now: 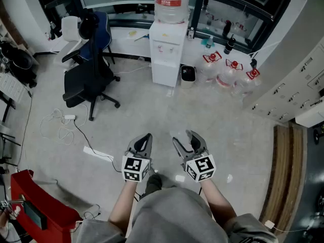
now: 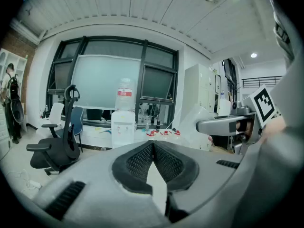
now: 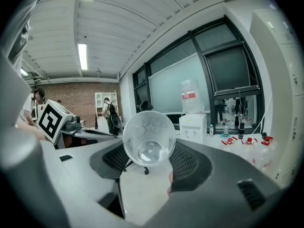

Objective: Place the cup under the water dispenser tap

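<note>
cup in hand, dispenser yet to be reached

the carry step is in hand. the right gripper (image 1: 186, 142) has its fingers spread fairly wide round a clear plastic cup (image 3: 148, 138), the pads pressing its sides. the cup lies on its side in the grip, mouth facing back toward the gripper and base toward the water dispenser (image 1: 167, 52). the left gripper (image 1: 143, 142) has its fingertips closed together with nothing between them, and it is held level just beside the right one.

both grippers, and so the cup, are well apart from the water dispenser, with a broad stretch of floor (image 1: 152, 115) between. the dispenser stands straight ahead by the window wall, a large bottle (image 1: 171, 1) on top. its taps (image 1: 163, 48) show as small marks on the front face, too small to tell apart. an office chair (image 1: 88, 75) stands to the dispenser's left and a cluster of spare water bottles (image 1: 228, 75) to its right.

my reading is that nothing of the placing is done yet. the next move calls for a walk up to the dispenser. then the cup must be turned upright, mouth up, and set on the ledge below one tap before the fingers let go. the grip looks light on a thin cup, so squeezing harder could crush it.
</note>
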Available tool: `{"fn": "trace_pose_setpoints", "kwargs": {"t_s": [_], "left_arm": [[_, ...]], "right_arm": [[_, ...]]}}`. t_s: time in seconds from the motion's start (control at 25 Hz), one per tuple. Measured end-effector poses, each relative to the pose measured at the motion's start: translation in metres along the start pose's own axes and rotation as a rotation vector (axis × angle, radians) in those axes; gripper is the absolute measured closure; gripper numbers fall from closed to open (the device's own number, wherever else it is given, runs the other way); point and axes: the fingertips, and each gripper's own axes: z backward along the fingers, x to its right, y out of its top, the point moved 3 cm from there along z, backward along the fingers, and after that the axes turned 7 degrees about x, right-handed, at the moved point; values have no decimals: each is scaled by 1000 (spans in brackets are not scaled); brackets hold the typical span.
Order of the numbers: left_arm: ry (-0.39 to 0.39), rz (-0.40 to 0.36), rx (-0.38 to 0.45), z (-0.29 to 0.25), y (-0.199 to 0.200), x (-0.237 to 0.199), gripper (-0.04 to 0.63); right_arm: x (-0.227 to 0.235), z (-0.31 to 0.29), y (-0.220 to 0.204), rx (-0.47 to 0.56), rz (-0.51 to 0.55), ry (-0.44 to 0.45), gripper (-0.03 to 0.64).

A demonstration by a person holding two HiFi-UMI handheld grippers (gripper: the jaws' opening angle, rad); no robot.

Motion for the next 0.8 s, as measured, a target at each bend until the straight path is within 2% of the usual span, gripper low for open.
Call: {"fn": "trace_pose_setpoints", "kwargs": {"t_s": [0.28,0.44,0.64,0.8], "left_arm": [[11,-67,20,32,8,93,586],[-8,-93,11,53,8,137,586],[-18,-108,-7,66,4,157,586],[-16,-118,-13,70,2,153,586]], "right_arm": [[-4,88,7,47,35,30,364],[-16,130,5,58,38,39,364],[-25,149,0,53,27,54,362],[-30,143,-1,52,5,64,359]]}}
